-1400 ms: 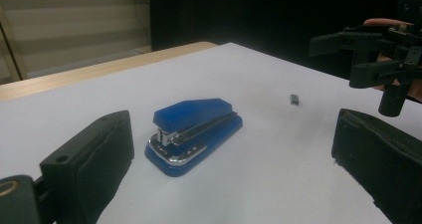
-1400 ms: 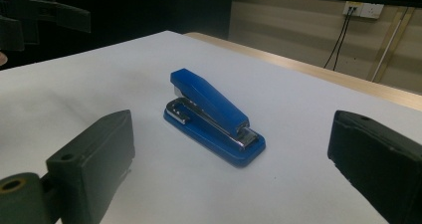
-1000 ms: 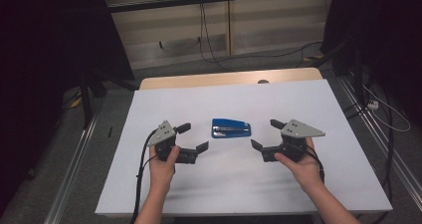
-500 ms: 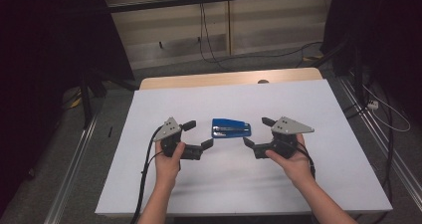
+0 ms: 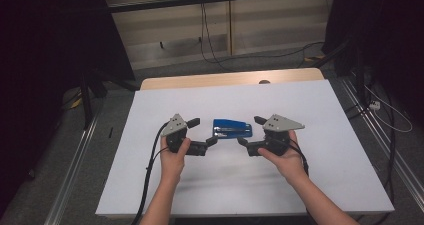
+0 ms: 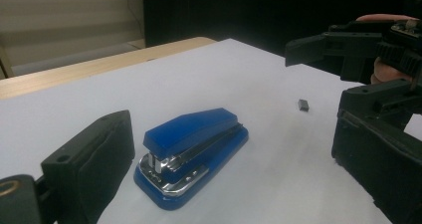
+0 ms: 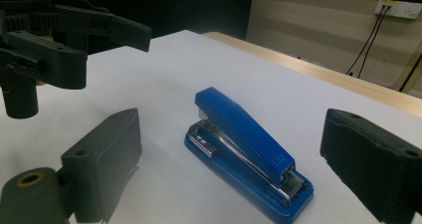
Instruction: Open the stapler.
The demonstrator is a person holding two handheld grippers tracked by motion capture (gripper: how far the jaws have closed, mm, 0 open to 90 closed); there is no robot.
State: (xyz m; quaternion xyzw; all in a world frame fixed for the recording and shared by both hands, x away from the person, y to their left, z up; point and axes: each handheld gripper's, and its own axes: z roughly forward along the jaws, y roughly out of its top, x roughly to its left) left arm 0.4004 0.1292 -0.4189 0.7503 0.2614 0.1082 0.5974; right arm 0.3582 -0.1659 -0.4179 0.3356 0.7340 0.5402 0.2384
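Fingers on both sides spread, gripping nothing; the right gripper (image 5: 247, 130) has just been narrowing slightly with nothing between its pads. Left gripper (image 5: 203, 130) points at the blue stapler (image 5: 232, 129) from one end, right gripper from the other, both just short of it, no contact. Stapler lies flat mid-sheet on the white table cover (image 5: 310, 110). Small dark block (image 6: 303, 104) sits on the sheet beyond the stapler, near the right gripper.
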